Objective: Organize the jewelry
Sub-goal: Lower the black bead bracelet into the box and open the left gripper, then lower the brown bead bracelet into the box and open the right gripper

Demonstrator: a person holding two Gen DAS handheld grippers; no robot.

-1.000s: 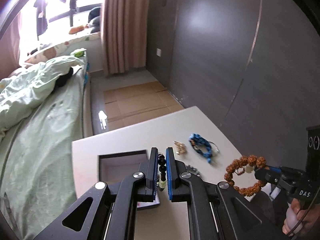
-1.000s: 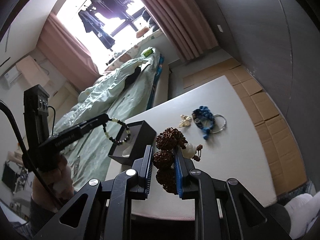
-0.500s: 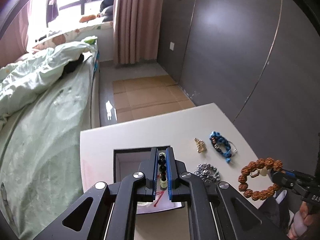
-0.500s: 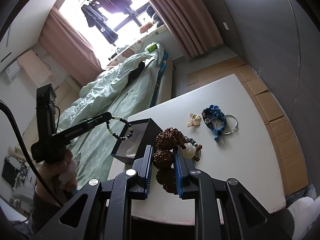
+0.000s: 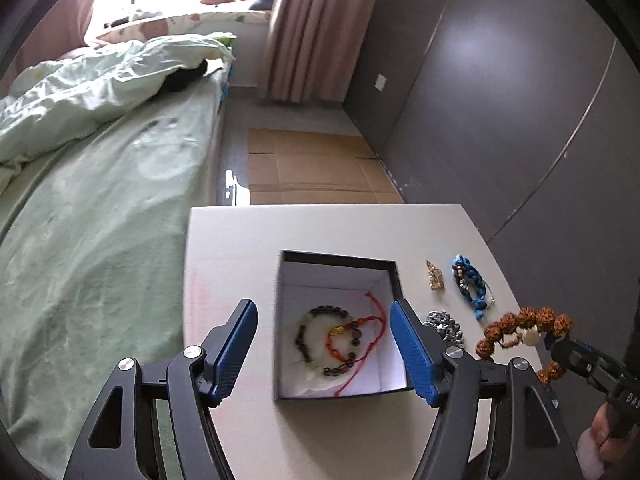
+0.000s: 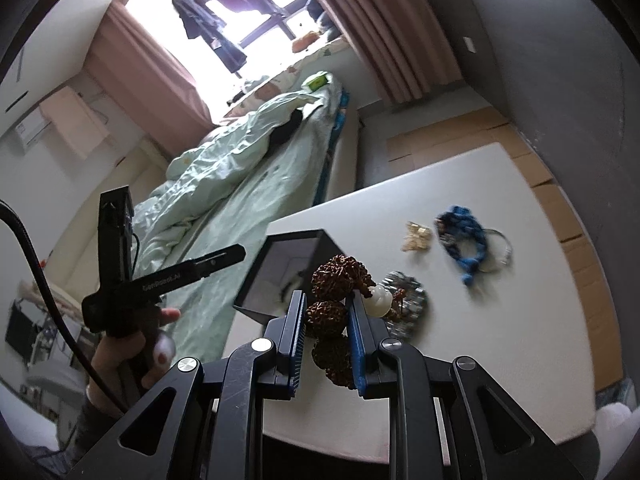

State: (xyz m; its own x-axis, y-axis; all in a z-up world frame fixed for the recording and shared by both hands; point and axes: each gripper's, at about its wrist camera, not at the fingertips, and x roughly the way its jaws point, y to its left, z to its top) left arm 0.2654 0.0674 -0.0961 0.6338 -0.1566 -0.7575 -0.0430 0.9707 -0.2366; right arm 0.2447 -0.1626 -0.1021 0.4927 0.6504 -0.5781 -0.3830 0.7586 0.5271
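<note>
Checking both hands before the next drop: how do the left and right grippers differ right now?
The left gripper stands open, jaws having just spread, with nothing between them; the right gripper is clamped on the brown seed bracelet. The left hangs over the black box, where the dark bead bracelet lies; the right sits beside the box. Both share blue pads.

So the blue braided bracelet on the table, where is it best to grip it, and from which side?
Probably from above, across one side of the blue braided bracelet. It lies flat as an open loop on the table, so one jaw can go inside the loop and the other outside.
</note>
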